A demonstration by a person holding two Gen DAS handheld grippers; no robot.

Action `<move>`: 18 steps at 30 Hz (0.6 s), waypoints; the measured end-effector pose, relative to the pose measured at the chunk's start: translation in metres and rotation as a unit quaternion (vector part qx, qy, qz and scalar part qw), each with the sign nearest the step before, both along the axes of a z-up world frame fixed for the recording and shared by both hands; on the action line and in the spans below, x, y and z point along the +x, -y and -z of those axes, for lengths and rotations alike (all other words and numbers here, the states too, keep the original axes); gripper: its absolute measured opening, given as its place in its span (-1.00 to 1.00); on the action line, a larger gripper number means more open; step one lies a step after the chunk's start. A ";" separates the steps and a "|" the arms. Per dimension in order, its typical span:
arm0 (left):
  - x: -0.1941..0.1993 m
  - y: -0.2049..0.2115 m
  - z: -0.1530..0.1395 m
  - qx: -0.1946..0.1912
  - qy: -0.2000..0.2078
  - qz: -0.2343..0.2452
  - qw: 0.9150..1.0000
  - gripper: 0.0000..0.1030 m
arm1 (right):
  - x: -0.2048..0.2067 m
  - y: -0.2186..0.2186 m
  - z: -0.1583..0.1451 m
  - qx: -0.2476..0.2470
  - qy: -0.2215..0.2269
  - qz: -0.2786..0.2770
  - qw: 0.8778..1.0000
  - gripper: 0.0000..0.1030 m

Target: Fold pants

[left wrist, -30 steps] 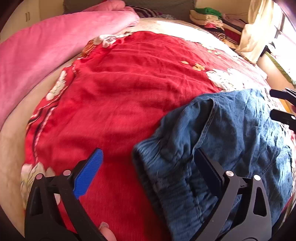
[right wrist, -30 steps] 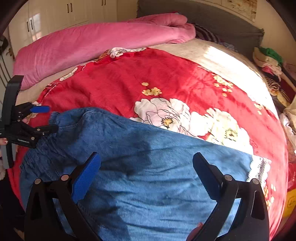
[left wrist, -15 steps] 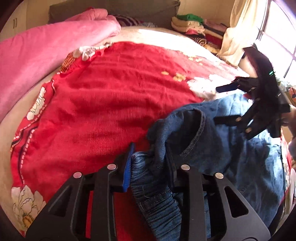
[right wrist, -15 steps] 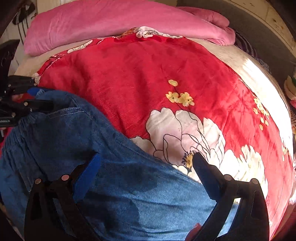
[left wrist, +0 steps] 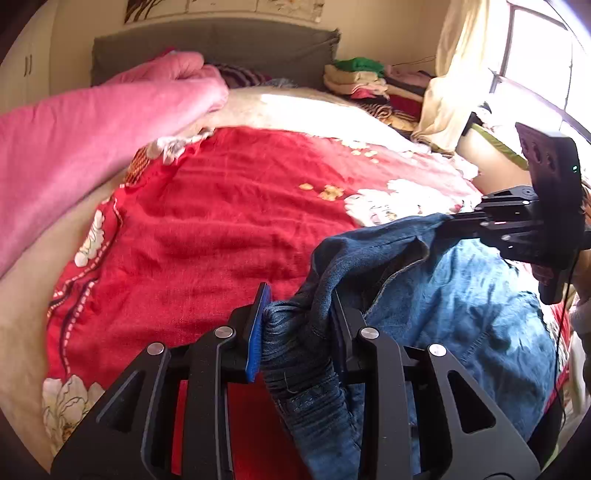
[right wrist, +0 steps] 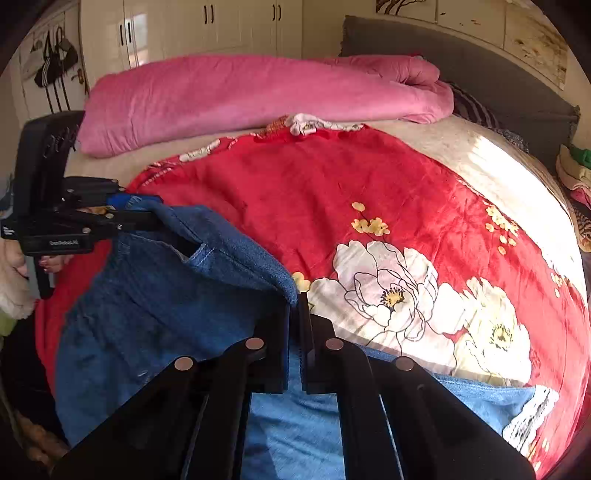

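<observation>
Blue denim pants lie on a red flowered blanket, their waist end raised off it. My left gripper is shut on the bunched elastic waistband, at the bottom centre of the left wrist view. To its right, my right gripper pinches the far upper edge of the waist. In the right wrist view my right gripper is shut on a thin fold of the pants, and the left gripper holds the waist corner at the left. The legs run off under the grippers, toward the lower right.
A rolled pink quilt lies along the far side of the bed before a grey headboard. Folded clothes are stacked at the bed's far right corner beside a pale curtain. White wardrobe doors stand behind.
Both grippers went from open to shut on the pants' waist, the left first, then the right. The waist edge has risen off the blanket between them.
</observation>
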State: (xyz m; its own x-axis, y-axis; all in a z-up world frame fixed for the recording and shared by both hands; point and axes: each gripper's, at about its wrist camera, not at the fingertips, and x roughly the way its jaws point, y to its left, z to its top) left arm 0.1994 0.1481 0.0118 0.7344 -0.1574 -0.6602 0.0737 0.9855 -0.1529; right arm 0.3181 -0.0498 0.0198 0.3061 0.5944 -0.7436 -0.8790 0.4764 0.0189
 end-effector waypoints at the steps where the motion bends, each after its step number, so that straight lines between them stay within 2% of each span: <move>1: -0.008 0.003 -0.005 0.005 0.009 0.008 1.000 -0.58 | -0.011 0.006 -0.008 0.011 0.000 0.004 1.000 -0.94; 4: -0.029 0.015 -0.020 0.017 0.033 0.030 0.999 -0.58 | -0.045 0.027 -0.023 0.026 0.000 0.016 1.000 -0.94; 6: -0.044 0.025 -0.025 0.040 0.046 0.038 0.997 -0.58 | -0.068 0.041 -0.027 0.036 -0.008 0.019 0.999 -0.94; 10: -0.078 0.043 -0.027 0.061 0.054 0.055 0.995 -0.58 | -0.114 0.061 -0.028 0.050 -0.025 0.027 0.998 -0.94; 13: -0.107 0.054 -0.026 0.073 0.059 0.060 0.994 -0.57 | -0.149 0.070 -0.021 0.053 -0.028 0.018 0.998 -0.94; 18: -0.140 0.066 -0.010 0.078 0.030 0.062 0.995 -0.57 | -0.187 0.079 0.004 0.051 -0.057 0.017 0.997 -0.94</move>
